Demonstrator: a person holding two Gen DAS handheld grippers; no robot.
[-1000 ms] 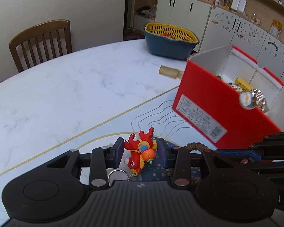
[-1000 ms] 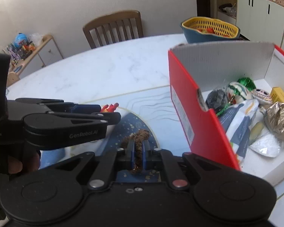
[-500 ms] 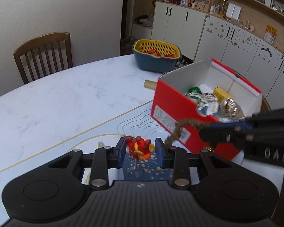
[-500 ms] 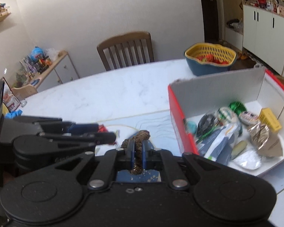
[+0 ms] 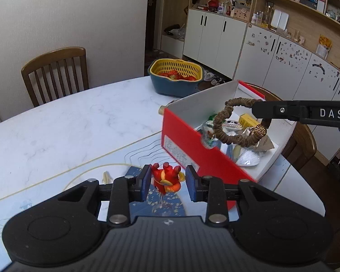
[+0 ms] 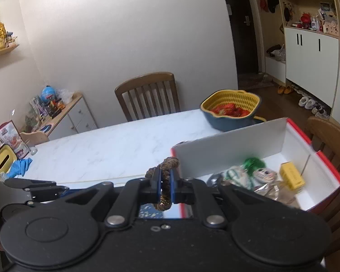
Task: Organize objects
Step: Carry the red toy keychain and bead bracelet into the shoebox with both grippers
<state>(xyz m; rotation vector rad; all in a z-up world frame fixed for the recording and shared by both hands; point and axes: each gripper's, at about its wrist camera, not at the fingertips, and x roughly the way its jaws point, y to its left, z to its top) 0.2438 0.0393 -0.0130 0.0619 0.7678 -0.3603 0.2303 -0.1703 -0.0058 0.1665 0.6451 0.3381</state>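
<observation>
My left gripper is shut on a red and orange toy keychain and holds it above the table, just left of the red box. My right gripper is shut on a brown braided bracelet. In the left wrist view the bracelet hangs from the right gripper above the open box. The box holds several small items, among them a yellow carton and a green ball.
A blue bowl with a yellow strainer of red fruit stands on the white marble table behind the box. Wooden chairs stand at the far side and at the right. A small pale object lies on the table.
Both grippers have risen from the table. The right gripper has carried the bracelet up and right, over the open box. The left gripper still holds the toy.
</observation>
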